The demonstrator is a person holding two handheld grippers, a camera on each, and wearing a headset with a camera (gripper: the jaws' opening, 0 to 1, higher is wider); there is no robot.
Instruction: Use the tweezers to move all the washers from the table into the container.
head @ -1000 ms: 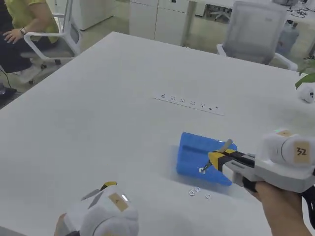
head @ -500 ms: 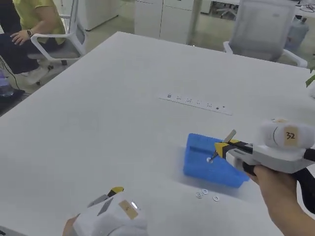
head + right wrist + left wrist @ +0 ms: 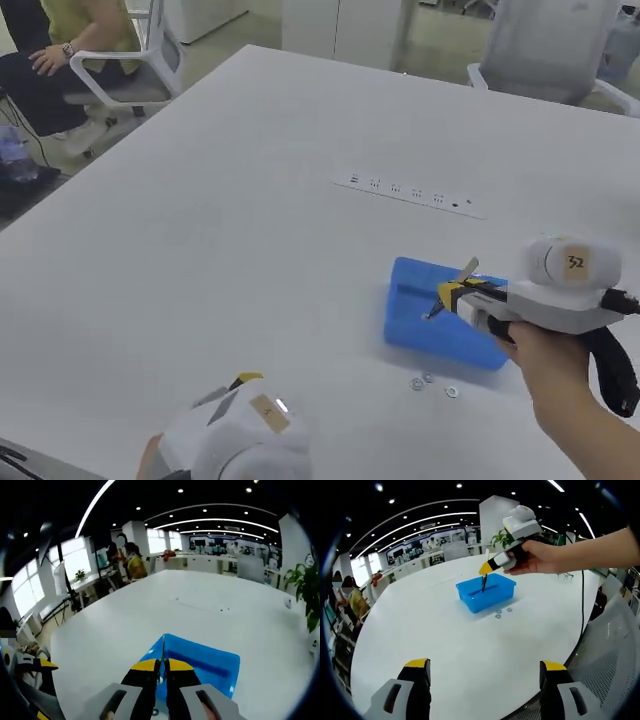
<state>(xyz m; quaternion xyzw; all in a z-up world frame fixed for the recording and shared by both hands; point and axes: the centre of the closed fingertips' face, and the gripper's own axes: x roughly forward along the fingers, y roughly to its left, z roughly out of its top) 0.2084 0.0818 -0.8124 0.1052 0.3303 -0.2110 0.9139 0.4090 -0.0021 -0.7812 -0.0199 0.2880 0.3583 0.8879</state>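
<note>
A blue container [image 3: 440, 335] sits on the white table [image 3: 250, 250]. My right gripper [image 3: 448, 297] is shut on the tweezers [image 3: 436, 309], whose tip points down over the container's inside. Whether the tip carries a washer is too small to tell. Three washers [image 3: 430, 383] lie on the table just in front of the container. The left gripper view has the container [image 3: 485, 592], the washers [image 3: 503, 612] and the tweezers [image 3: 483, 582] ahead. My left gripper [image 3: 485, 665] stands open, low over the table's near edge [image 3: 228, 390]. In the right gripper view the tweezers [image 3: 162, 655] run over the container [image 3: 205, 662].
A strip of power sockets [image 3: 410, 195] is set in the table beyond the container. Office chairs [image 3: 545, 45] stand at the far side. A seated person [image 3: 75, 40] is at the far left. A plant [image 3: 300, 590] stands at the right.
The tweezers' tip has moved from the container's near edge to over its middle, slightly higher. The head camera has shifted. My left gripper stays put.
</note>
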